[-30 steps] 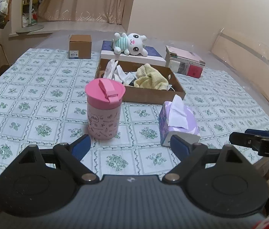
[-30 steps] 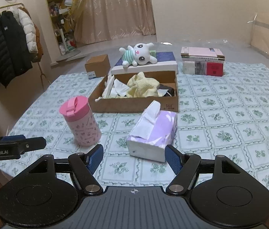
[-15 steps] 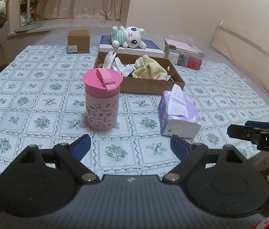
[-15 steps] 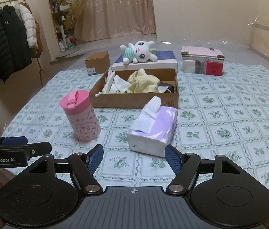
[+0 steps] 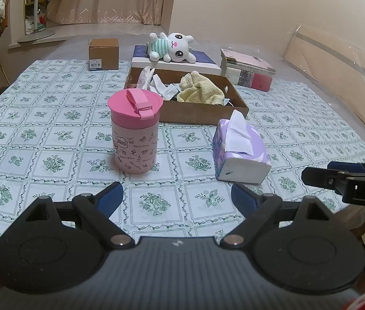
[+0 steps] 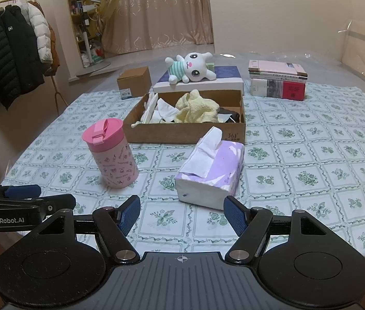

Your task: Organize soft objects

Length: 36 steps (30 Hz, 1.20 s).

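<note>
Hovering pre-grab with left gripper [image 5: 177, 196] and right gripper [image 6: 181, 213] both spread wide and empty, soft purple plastic tissue pack [image 6: 212, 171] at 12 o'clock, probably needing a reach-and-pinch toward the brown cardboard box [image 6: 182, 131].

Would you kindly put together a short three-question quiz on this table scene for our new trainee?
1. True or false: the plush bunny lies inside the cardboard tray.
2. Which item stands nearest the pink cup? A) tissue pack B) stack of books C) small brown box
3. Fill in: the yellow towel lies in the ____.

Key
1. False; it lies on the flat blue and white box behind the tray.
2. A
3. cardboard tray
</note>
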### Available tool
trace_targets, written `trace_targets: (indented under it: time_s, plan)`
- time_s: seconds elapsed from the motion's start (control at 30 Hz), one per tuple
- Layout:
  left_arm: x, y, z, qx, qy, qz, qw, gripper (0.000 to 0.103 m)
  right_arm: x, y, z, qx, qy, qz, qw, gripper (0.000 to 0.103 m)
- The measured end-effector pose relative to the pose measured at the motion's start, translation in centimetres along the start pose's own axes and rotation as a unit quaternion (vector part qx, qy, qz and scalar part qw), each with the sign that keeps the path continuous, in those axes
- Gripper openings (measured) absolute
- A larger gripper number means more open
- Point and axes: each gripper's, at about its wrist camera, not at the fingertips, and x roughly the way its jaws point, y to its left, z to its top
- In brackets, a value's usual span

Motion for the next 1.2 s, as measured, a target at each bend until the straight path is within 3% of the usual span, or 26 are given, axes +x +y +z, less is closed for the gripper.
trace_targets:
  time_s: [1.2]
  plan:
    - [0.36, -0.38, -0.03, 0.001, 0.000, -0.003, 1.0000, 0.089, 0.26, -0.08, 0.22, -0.001, -0.002, -0.002, 1.000, 0.071]
